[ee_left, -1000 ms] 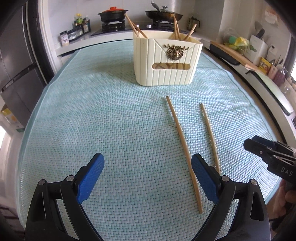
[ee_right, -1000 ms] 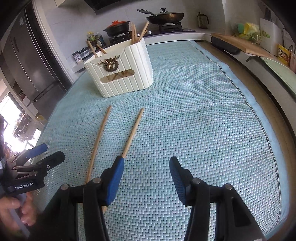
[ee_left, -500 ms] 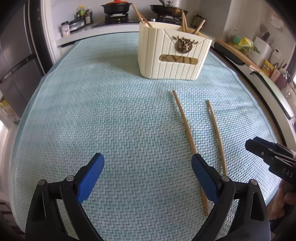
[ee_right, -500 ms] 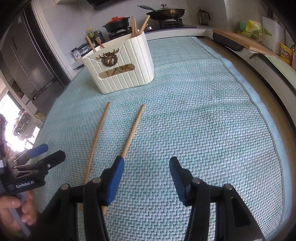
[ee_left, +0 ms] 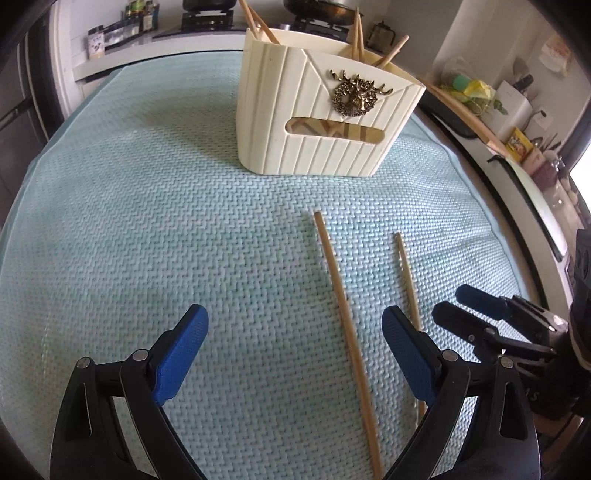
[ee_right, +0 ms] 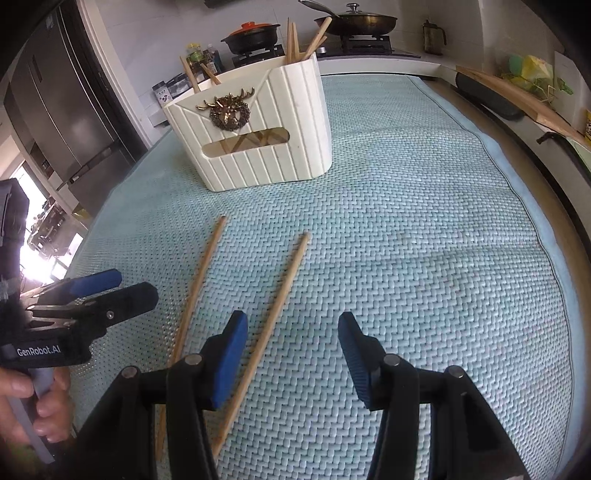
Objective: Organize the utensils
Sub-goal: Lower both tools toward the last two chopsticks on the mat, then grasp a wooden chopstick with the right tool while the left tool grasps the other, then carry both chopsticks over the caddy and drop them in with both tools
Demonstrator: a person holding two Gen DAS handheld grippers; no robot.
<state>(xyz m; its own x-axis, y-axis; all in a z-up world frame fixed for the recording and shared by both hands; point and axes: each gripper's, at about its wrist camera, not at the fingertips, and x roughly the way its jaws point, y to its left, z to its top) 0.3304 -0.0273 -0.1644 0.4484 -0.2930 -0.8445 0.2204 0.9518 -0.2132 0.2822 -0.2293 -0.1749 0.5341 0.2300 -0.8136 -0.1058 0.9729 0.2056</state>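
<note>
Approach step: both grippers, L (ee_left: 293,347) & R (ee_right: 291,343), wide open, nothing held; two chopsticks (ee_left: 343,317) (ee_right: 275,306) flat on mat near holder (ee_left: 325,110). Next: straddle one stick, close, lift to holder

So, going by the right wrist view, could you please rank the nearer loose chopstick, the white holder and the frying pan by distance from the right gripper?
1. Chopstick, beside the right gripper, left.
2. White holder, mid-mat, ahead-left.
3. Frying pan, on the far stove.
</note>
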